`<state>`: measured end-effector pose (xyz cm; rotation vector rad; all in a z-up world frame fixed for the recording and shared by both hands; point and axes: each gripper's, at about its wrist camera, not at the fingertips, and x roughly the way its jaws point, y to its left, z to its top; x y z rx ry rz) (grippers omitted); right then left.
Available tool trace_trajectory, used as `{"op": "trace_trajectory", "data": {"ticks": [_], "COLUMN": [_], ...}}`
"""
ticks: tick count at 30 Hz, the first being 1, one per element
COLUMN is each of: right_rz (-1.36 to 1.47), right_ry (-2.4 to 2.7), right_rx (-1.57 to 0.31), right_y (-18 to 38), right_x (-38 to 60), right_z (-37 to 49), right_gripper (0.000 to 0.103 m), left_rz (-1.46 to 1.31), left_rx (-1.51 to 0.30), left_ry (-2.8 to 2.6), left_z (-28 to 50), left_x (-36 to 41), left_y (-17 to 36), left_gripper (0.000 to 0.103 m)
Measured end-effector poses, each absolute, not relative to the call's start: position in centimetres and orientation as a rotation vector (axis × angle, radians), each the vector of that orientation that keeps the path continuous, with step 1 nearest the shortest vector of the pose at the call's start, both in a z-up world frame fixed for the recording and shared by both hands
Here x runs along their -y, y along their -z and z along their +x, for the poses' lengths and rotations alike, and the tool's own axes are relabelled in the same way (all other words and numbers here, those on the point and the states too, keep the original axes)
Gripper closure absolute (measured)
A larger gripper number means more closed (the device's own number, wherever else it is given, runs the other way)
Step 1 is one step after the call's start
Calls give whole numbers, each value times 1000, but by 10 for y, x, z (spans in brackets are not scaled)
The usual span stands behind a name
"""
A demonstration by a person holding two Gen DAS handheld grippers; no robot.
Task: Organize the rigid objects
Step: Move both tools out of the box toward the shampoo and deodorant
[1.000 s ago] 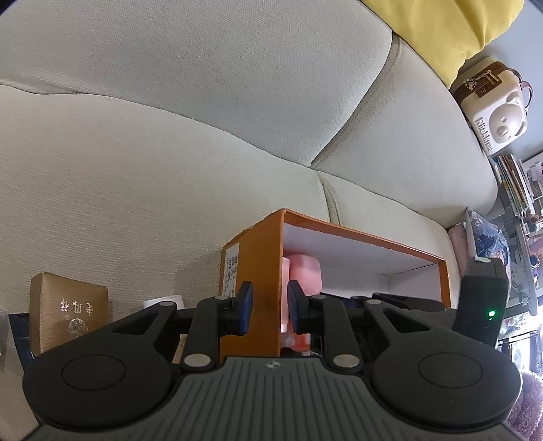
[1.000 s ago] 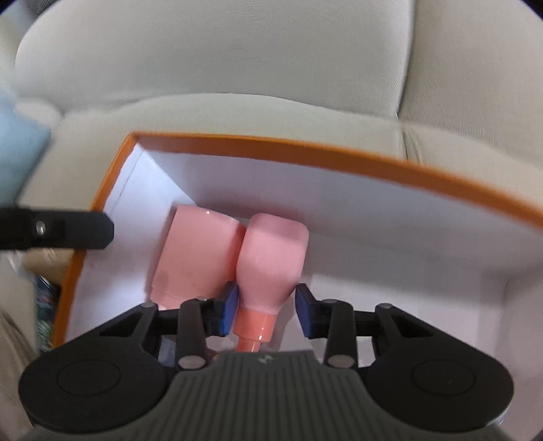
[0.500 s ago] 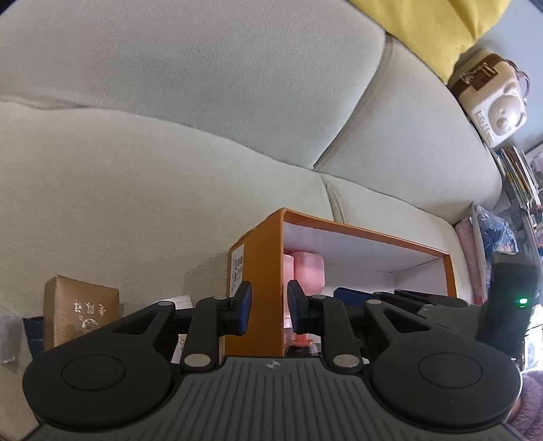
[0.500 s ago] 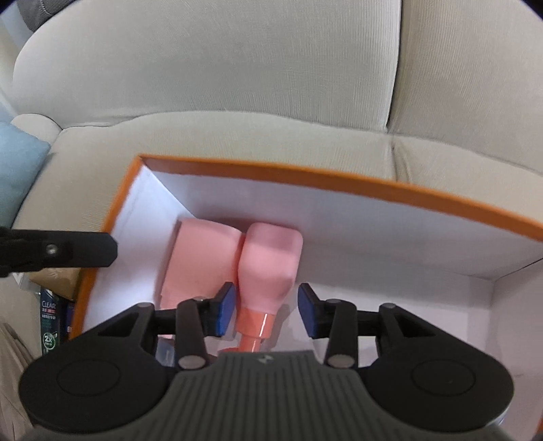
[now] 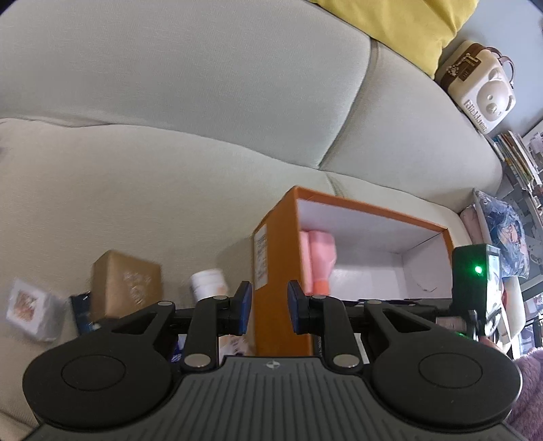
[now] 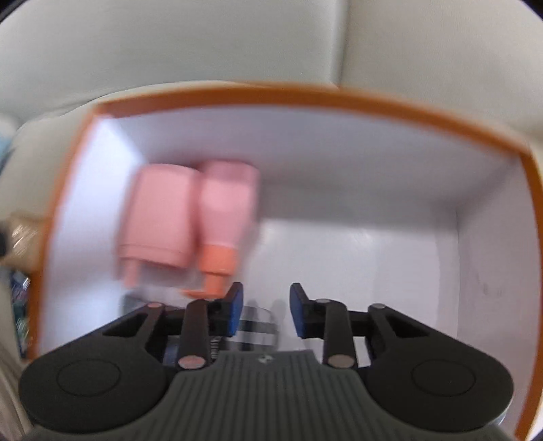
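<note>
An orange box [image 5: 268,271] with a white inside [image 6: 356,244] lies on the sofa. Two pink bottles [image 6: 190,217] lie side by side in its left part, caps toward me; they also show in the left wrist view [image 5: 319,257]. My right gripper [image 6: 264,313] is open and empty, just right of the bottle caps above the box. My left gripper [image 5: 266,307] is open and empty, in front of the box's left wall. The right gripper's body [image 5: 475,281] shows at the right in the left wrist view.
Left of the box on the seat lie a brown carton [image 5: 125,285], a white jar [image 5: 208,283], a small packet [image 5: 30,308] and a dark blue item [image 5: 81,312]. A yellow cushion [image 5: 397,23] and a bear-face case [image 5: 482,88] sit at the back right.
My right gripper has let go of the pink bottle, pulled back and shifted right. My left gripper has drawn back and left, and more items left of the box have come into view.
</note>
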<state>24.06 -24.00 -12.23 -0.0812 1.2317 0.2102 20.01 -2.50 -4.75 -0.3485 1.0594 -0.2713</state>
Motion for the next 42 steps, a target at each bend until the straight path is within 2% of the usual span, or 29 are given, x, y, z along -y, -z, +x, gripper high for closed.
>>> {"op": "trace_trajectory", "data": {"ticks": [3, 10, 17, 21, 24, 31, 39, 42], "right_rz": [-30, -107, -122, -47, -42, 6, -7, -36], "right_ry": [-183, -193, -240, -292, -340, -467, -532, -533], "right_rx": [-1257, -1286, -1024, -872, -819, -862, -1025, -1077], "right_y": [131, 123, 59, 23, 6, 7, 51, 71], "right_x": [248, 234, 213, 194, 164, 105, 55, 45], "right_z": [242, 241, 192, 159, 136, 118, 118, 121], "right_gripper": [75, 77, 75, 54, 54, 54, 55, 64], "left_rz": [-346, -347, -370, -391, -409, -494, -471, -493], "left_rx": [-1071, -1062, -978, -923, -906, -970, -1108, -1150], "left_ry": [248, 234, 248, 202, 163, 122, 96, 123], "left_z": [194, 180, 161, 151, 145, 138, 149, 151], "left_x": [17, 1, -30, -60, -84, -123, -133, -129], "left_y": [50, 43, 25, 16, 18, 47, 88, 102], "left_gripper": [78, 78, 73, 66, 66, 65, 66, 65]}}
